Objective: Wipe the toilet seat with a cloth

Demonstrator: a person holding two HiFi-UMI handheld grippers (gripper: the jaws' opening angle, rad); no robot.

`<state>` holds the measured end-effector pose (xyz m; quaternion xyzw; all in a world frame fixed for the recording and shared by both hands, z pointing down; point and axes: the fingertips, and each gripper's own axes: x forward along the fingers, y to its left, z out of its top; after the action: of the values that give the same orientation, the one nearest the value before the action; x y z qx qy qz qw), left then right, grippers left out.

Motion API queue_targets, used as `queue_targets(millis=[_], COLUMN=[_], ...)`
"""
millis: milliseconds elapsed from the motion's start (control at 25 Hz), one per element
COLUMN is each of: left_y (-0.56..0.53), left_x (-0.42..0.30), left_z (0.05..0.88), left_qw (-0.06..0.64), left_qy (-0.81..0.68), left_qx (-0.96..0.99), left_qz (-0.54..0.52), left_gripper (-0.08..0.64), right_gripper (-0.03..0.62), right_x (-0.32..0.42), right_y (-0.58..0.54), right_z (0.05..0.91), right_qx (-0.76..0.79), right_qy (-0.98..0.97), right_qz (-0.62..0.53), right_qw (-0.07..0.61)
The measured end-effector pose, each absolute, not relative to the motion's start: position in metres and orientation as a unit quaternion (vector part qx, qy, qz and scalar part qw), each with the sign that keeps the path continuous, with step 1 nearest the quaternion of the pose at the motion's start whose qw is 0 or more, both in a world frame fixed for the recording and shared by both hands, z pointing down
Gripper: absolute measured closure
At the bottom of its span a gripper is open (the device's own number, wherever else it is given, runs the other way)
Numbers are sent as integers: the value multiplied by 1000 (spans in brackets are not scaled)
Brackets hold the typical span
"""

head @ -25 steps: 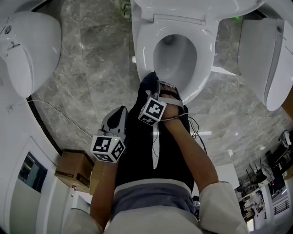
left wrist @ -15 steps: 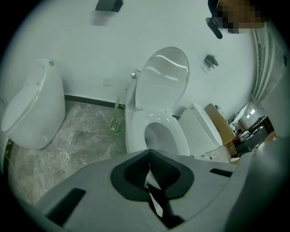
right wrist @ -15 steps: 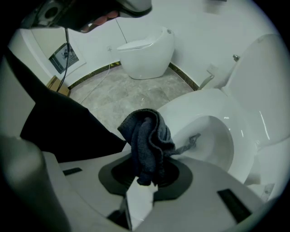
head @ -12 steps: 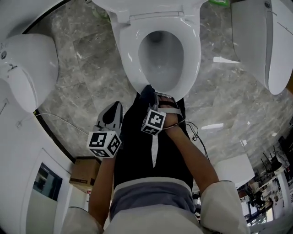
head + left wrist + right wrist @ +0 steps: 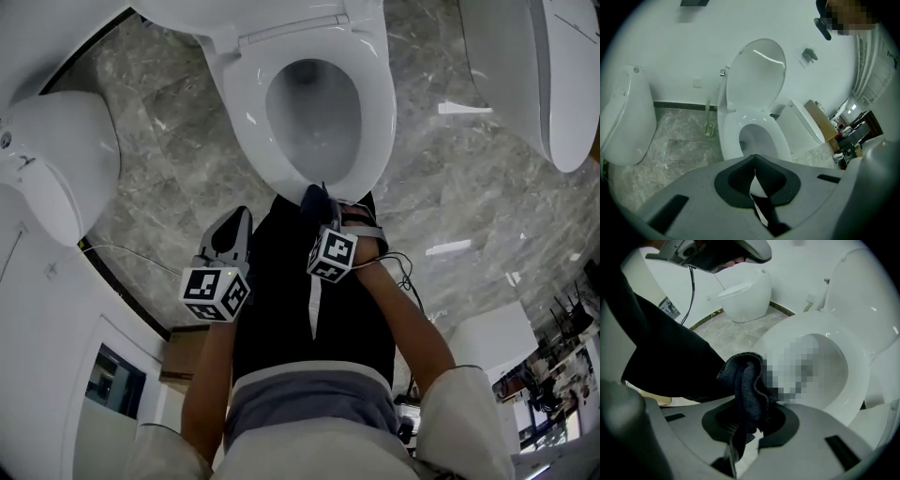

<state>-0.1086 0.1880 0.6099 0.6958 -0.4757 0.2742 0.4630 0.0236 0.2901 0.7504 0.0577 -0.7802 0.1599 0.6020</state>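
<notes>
The white toilet has its seat [image 5: 377,103] down and its lid [image 5: 755,75] up. My right gripper [image 5: 323,214] is shut on a dark cloth [image 5: 312,197], which sits at the front edge of the seat, near the middle. In the right gripper view the bunched cloth [image 5: 746,380] sticks out between the jaws in front of the seat's near rim [image 5: 855,357]. My left gripper [image 5: 239,220] hangs shut and holds nothing. It is left of the person's dark-clad leg and short of the toilet. The left gripper's closed tips [image 5: 754,158] point toward the seat [image 5: 780,143].
Another white fixture [image 5: 56,169] stands to the left and a further toilet [image 5: 525,75] to the right. A toilet brush [image 5: 708,124] stands by the wall beside the toilet. A thin cable [image 5: 122,248] runs over the marble floor. The dark leg [image 5: 281,281] lies between the grippers.
The right gripper carried the cloth rightward along the seat's front rim, from its front-left part to about the middle. The left gripper stayed shut and drifted a little.
</notes>
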Motion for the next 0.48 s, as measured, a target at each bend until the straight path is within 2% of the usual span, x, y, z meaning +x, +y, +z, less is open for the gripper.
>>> queue_targets(millis=[480], left_y=[182], left_x=[-94], left_z=[614], left_qw=[472], left_qy=[-479], left_qx=[688], left_qz=[273], left_gripper=[551], right_gripper=[518], right_x=[78], right_y=[269], right_z=[758], right_qx=[67], right_qy=[-766], right_qz=[189], right_qw=[611])
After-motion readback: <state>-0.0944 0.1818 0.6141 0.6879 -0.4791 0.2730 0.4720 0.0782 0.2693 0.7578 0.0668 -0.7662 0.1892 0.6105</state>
